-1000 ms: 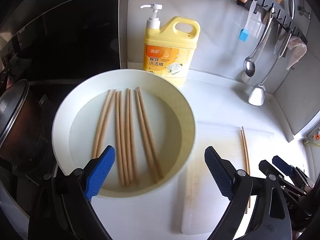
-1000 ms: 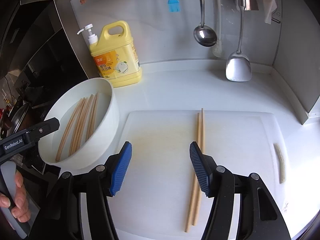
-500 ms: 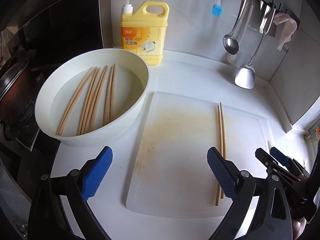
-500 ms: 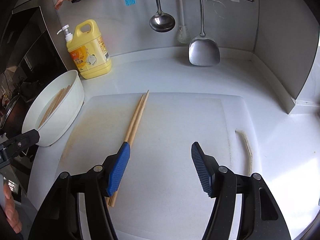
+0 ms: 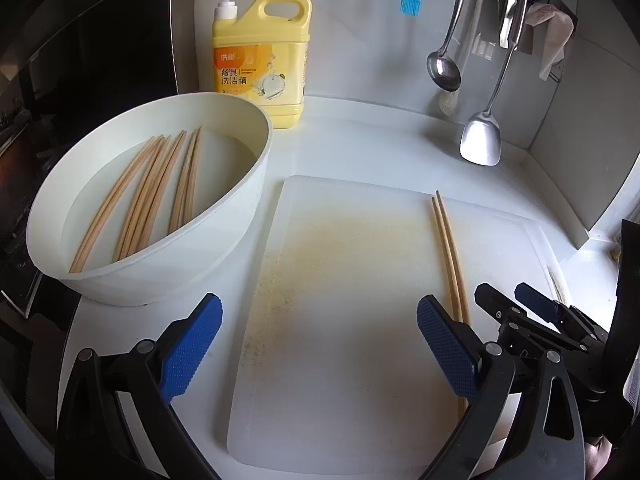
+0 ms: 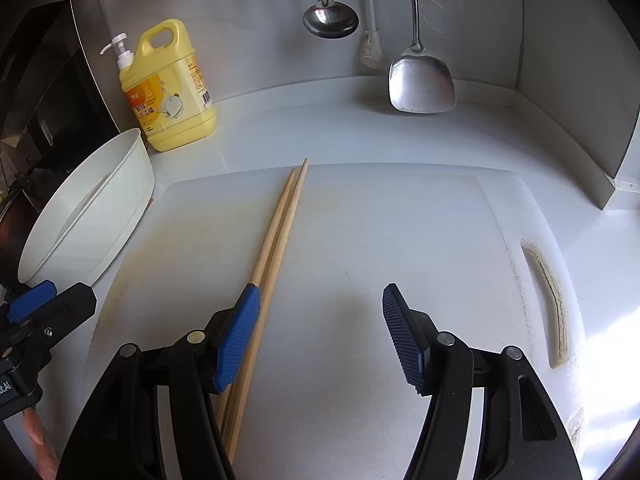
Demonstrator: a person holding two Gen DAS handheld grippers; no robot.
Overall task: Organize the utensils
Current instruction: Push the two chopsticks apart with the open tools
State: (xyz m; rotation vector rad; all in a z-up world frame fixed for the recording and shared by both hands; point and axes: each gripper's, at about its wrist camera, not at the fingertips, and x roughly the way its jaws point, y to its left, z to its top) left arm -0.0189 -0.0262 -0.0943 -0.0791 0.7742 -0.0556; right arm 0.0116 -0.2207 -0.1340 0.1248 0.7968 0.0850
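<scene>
Several wooden chopsticks [image 5: 148, 192] lie in water in a white bowl [image 5: 240, 200] at the left of the counter. A pair of chopsticks [image 5: 448, 248] lies side by side on the white cutting board [image 5: 340, 280]; the pair also shows in the right wrist view [image 6: 276, 232]. My left gripper [image 5: 318, 344] is open and empty above the near part of the board. My right gripper [image 6: 320, 332] is open and empty, its left finger over the pair's near end. The bowl [image 6: 116, 184] shows at the left.
A yellow dish-soap bottle [image 5: 260, 52] stands behind the bowl. A ladle [image 5: 444, 68], a spatula [image 5: 480, 140] and a blue brush [image 5: 410, 0] hang on the back wall. A dark stove area lies to the left. The board has a handle slot [image 6: 552, 300] at its right.
Both grippers have swung right, away from the bowl and over the cutting board. Both stayed open and empty. The chopsticks have not moved.
</scene>
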